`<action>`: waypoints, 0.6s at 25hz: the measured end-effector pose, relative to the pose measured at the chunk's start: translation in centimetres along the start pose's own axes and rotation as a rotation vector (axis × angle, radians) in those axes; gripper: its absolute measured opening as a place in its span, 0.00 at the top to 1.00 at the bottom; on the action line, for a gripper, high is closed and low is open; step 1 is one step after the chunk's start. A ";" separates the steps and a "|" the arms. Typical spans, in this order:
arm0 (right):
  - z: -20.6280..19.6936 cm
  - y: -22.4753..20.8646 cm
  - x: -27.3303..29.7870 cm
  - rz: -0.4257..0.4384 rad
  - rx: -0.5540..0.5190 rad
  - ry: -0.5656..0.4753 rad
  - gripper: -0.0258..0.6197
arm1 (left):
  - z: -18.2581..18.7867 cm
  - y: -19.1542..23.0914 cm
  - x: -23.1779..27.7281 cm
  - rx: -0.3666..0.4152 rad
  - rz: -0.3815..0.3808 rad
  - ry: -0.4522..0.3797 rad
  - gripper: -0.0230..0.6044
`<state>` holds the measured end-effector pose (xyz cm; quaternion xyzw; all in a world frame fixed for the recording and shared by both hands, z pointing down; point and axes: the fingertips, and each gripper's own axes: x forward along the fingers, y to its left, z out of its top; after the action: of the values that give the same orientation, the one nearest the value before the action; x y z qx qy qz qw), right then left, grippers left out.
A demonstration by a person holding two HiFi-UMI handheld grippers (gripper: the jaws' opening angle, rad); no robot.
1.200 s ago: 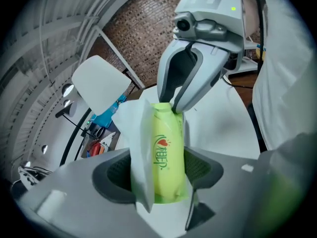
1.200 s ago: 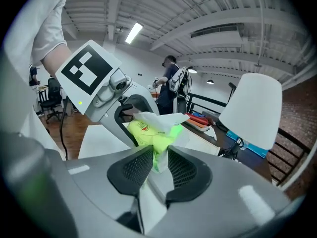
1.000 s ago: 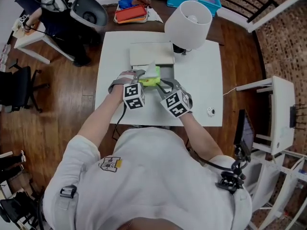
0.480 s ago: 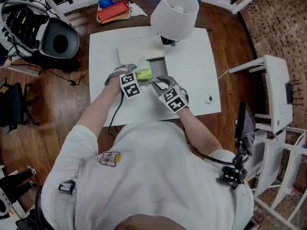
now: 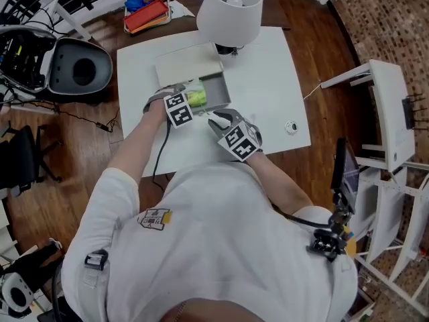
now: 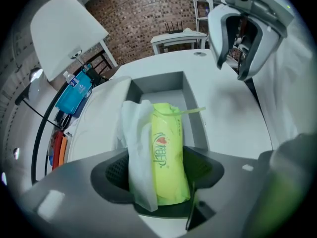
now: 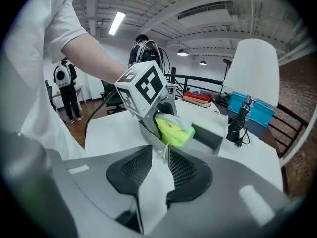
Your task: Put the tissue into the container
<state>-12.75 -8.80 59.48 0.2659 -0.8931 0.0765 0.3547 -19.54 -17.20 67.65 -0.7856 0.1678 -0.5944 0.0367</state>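
Observation:
My left gripper (image 6: 158, 176) is shut on a yellow-green tissue pack (image 6: 167, 145), and a white tissue (image 6: 136, 143) hangs out of the pack's left side. Just beyond the pack an open grey container (image 6: 163, 87) sits on the white table. In the head view the pack (image 5: 197, 99) is at the container's (image 5: 216, 89) front left corner. My right gripper (image 7: 159, 170) is a little short of the pack (image 7: 173, 130). Its jaws are closing on a white tissue sheet (image 7: 154, 195) that runs between the pads. In the head view it (image 5: 216, 121) is below and right of the pack.
A white lamp (image 5: 230, 9) stands just behind the container, next to the flat lid (image 5: 188, 66). A small round object (image 5: 290, 127) lies near the table's right edge. A black bin (image 5: 80, 69) is to the left and a white side table (image 5: 392, 119) to the right.
The head view has swung left. My right gripper has drawn back a little from the pack with the tissue sheet. My left gripper still holds the pack by the container.

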 end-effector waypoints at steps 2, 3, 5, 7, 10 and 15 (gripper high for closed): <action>-0.3 0.0 0.0 0.001 0.006 -0.002 0.81 | 0.0 0.0 0.2 -0.005 -0.013 -0.003 0.49; -0.5 0.0 0.1 0.002 0.011 -0.002 0.81 | 0.0 0.0 0.3 -0.010 -0.022 -0.007 0.49; -0.8 0.0 0.2 0.007 0.019 0.002 0.81 | 0.0 0.1 0.5 -0.015 -0.039 -0.014 0.49; -1.2 0.1 0.2 0.015 0.021 0.008 0.81 | 0.0 0.1 0.6 -0.016 -0.052 -0.024 0.47; -1.4 0.1 0.0 0.018 0.022 0.013 0.82 | 0.1 0.2 0.4 -0.035 -0.064 -0.050 0.43; -1.6 -0.4 -0.2 0.013 0.032 0.006 0.82 | 0.3 0.7 -0.6 -0.039 -0.055 -0.068 0.36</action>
<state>-11.44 -8.52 60.49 0.2658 -0.8924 0.0939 0.3523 -19.61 -17.70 66.81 -0.8102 0.1562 -0.5648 0.0108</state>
